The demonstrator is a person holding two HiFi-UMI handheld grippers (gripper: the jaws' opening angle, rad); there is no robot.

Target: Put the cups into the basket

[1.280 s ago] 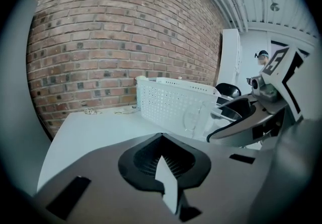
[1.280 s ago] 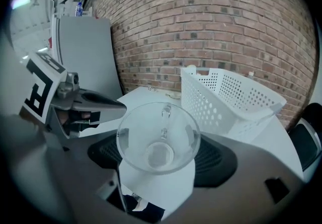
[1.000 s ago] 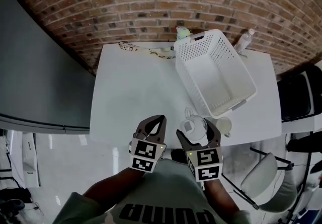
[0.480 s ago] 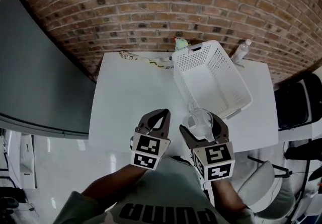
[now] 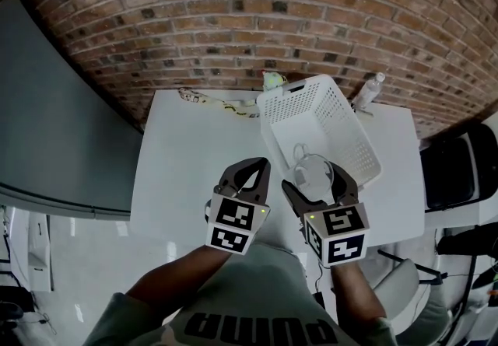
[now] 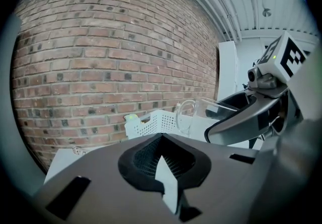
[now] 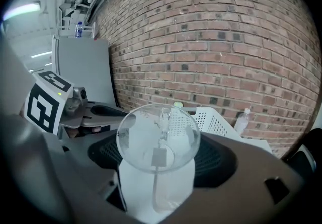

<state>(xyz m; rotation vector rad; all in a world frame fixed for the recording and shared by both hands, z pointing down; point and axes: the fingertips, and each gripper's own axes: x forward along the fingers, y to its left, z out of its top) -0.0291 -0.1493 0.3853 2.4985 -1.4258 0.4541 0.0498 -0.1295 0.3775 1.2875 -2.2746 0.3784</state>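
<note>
My right gripper [image 5: 317, 183] has its jaws closed on a clear glass cup with a handle [image 7: 158, 140], one pad pressed against each side of the glass. The cup is tipped so that its round mouth faces back toward me, and its handle is on the far side, pointing at the basket. From the head view it hangs off the tabletop, over the near end of the white perforated plastic basket [image 5: 352, 136], which stands at an angle on the white table [image 5: 191, 158]. My left gripper [image 5: 250, 167] is raised just beside the right one, its jaws brought together with only a thin sliver of light between the pads and nothing held in them. A clear plastic bottle [image 5: 367, 90] stands behind the basket, close to the red brick wall [image 5: 233, 10], and a thin patterned cord [image 5: 214, 101] lies along the table's far edge
</note>
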